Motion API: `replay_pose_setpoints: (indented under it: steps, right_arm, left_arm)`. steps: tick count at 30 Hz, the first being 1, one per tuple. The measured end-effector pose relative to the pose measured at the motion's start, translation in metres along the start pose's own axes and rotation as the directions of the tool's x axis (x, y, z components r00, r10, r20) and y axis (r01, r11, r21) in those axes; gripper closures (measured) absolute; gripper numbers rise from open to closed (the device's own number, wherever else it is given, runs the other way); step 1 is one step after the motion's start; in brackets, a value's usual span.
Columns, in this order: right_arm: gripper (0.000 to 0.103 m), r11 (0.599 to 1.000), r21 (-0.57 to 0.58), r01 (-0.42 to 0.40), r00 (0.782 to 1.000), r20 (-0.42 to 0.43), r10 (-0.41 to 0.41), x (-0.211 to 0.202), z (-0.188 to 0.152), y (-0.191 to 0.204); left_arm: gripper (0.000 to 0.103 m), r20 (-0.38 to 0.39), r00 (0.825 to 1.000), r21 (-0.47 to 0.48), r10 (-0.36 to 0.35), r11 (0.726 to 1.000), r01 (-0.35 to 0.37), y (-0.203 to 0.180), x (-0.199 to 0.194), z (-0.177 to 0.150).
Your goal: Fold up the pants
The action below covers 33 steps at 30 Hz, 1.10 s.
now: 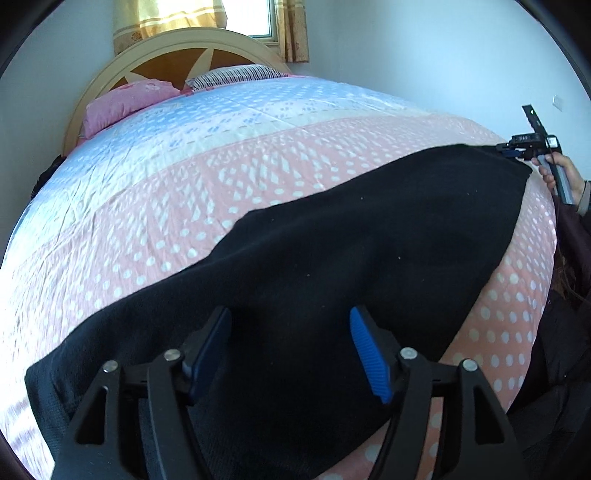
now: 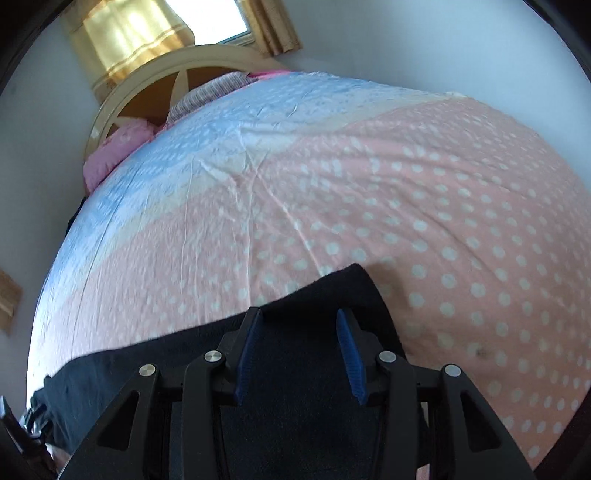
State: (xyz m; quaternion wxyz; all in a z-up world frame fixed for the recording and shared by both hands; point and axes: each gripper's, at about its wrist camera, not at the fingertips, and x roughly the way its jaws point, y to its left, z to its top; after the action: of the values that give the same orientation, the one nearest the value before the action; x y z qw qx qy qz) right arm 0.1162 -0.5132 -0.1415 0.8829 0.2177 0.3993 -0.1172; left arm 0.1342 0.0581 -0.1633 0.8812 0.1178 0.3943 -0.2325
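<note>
A: Where are the pants located?

B: Black pants are seen spread flat across the near part of the bed, over the pink dotted cover.

A: State of the left gripper?

B: Jaws are held wide apart above the fabric; nothing is gripped.

A: And the right gripper?

B: Jaws are parted over the pants' far corner; no cloth is pinched.

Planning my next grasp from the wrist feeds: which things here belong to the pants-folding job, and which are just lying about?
For the job:
- black pants, spread flat on the bedspread
- left gripper, jaws open over the pants
- right gripper, jaws open at the far end of the pants

Just lying about:
- pink pillow
- striped pillow
- headboard
- curtains
</note>
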Motion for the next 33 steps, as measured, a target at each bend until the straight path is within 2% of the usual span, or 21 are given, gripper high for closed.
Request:
replay_pose_setpoints:
  steps: [2, 3, 7, 10, 12, 15, 17, 20, 21, 24, 26, 28, 29, 30, 31, 33]
  right_arm:
    - [0.059, 0.998, -0.058, 0.038, 0.999, 0.025, -0.037, -0.01, -0.002, 0.019]
    - [0.059, 0.996, -0.092, 0.014, 1.0, 0.028, -0.012, -0.015, -0.004, 0.032]
    - [0.059, 0.963, -0.22, -0.156, 0.988, -0.019, 0.156, -0.024, -0.017, 0.097]
    - [0.059, 0.897, -0.318, -0.306, 0.952, -0.109, 0.286, -0.018, -0.032, 0.166]
    - [0.059, 0.846, -0.343, -0.409, 0.912, -0.187, 0.366, -0.01, -0.044, 0.215]
    - [0.059, 0.782, -0.34, -0.523, 0.849, -0.294, 0.439, 0.005, -0.064, 0.28]
    - [0.059, 0.739, -0.339, -0.582, 0.806, -0.362, 0.469, 0.017, -0.079, 0.326]
    - [0.059, 0.696, -0.345, -0.63, 0.764, -0.433, 0.478, 0.034, -0.099, 0.385]
    - [0.059, 0.684, -0.333, -0.649, 0.744, -0.463, 0.481, 0.043, -0.105, 0.405]
    - [0.06, 0.677, -0.259, -0.689, 0.684, -0.543, 0.488, 0.067, -0.117, 0.445]
    - [0.06, 0.67, -0.192, -0.717, 0.622, -0.611, 0.49, 0.087, -0.124, 0.469]
    - [0.06, 0.678, -0.155, -0.718, 0.591, -0.651, 0.477, 0.103, -0.131, 0.485]
    - [0.06, 0.683, -0.135, -0.718, 0.571, -0.676, 0.466, 0.111, -0.135, 0.491]
    - [0.064, 0.686, -0.114, -0.719, 0.551, -0.696, 0.461, 0.117, -0.138, 0.495]
    - [0.073, 0.686, -0.091, -0.722, 0.532, -0.707, 0.466, 0.122, -0.141, 0.497]
    - [0.081, 0.675, -0.051, -0.736, 0.491, -0.726, 0.481, 0.128, -0.147, 0.502]
  left_arm:
    - [0.033, 0.006, 1.0, -0.005, -0.006, 1.0, 0.006, 0.002, -0.005, -0.002]
    - [0.033, 0.017, 1.0, -0.006, -0.008, 1.0, 0.008, 0.005, -0.008, -0.004]
    - [0.033, 0.043, 0.997, -0.039, 0.062, 0.997, -0.061, 0.026, -0.026, -0.012]
    - [0.033, 0.056, 0.986, -0.104, 0.159, 0.983, -0.153, 0.05, -0.045, -0.023]
    - [0.032, 0.046, 0.974, -0.157, 0.224, 0.964, -0.214, 0.073, -0.055, -0.033]
    - [0.026, 0.005, 0.975, -0.221, 0.224, 0.951, -0.217, 0.099, -0.054, -0.049]
    - [0.026, -0.04, 0.969, -0.215, 0.243, 0.945, -0.246, 0.102, -0.046, -0.059]
    - [0.021, -0.009, 0.967, -0.198, 0.256, 0.947, -0.253, 0.095, -0.047, -0.068]
    - [0.021, 0.002, 0.964, -0.195, 0.265, 0.946, -0.26, 0.093, -0.048, -0.07]
    - [0.019, 0.024, 0.965, -0.209, 0.263, 0.945, -0.252, 0.097, -0.049, -0.072]
    - [0.015, 0.027, 0.967, -0.229, 0.255, 0.943, -0.242, 0.106, -0.053, -0.074]
    - [0.004, 0.011, 0.969, -0.265, 0.248, 0.935, -0.237, 0.115, -0.052, -0.076]
    - [0.002, 0.004, 0.976, -0.305, 0.219, 0.93, -0.208, 0.122, -0.05, -0.078]
    - [0.002, 0.001, 0.984, -0.344, 0.177, 0.924, -0.166, 0.13, -0.049, -0.079]
    - [0.002, 0.015, 0.988, -0.363, 0.151, 0.922, -0.135, 0.134, -0.051, -0.081]
    - [0.002, 0.036, 0.99, -0.364, 0.137, 0.924, -0.114, 0.135, -0.053, -0.082]
